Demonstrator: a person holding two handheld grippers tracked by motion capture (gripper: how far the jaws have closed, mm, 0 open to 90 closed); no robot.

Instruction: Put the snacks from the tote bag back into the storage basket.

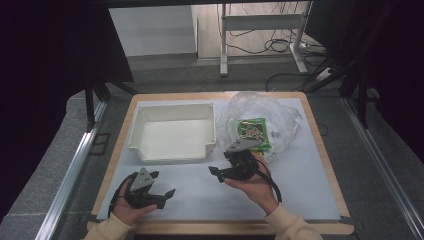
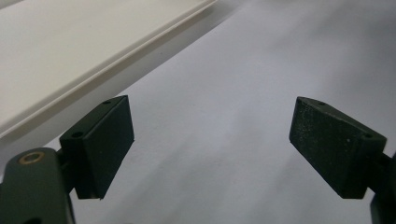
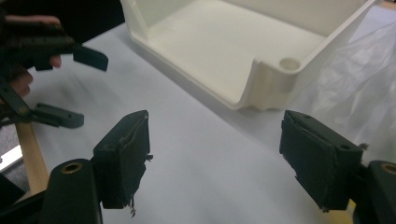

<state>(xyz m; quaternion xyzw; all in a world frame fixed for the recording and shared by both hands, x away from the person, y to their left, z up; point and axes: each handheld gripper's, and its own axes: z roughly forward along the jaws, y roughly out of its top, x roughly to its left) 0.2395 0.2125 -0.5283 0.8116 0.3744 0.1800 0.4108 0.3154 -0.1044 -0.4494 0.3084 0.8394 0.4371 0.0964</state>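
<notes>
Since both the left gripper and right gripper hang spread and empty, the green snack packet inside its clear plastic bag beside the white bin could slip when pinched through the film

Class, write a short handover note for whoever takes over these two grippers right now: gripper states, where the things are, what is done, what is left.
Left gripper: open, empty, low over the white mat in front of the white bin.
Right gripper: open, empty, beside the bin's front right corner.
Green packet: inside the clear plastic bag, right of the bin.
Done: nothing in the bin.
Left: probably take the packet out of the bag and put it in the bin.
</notes>
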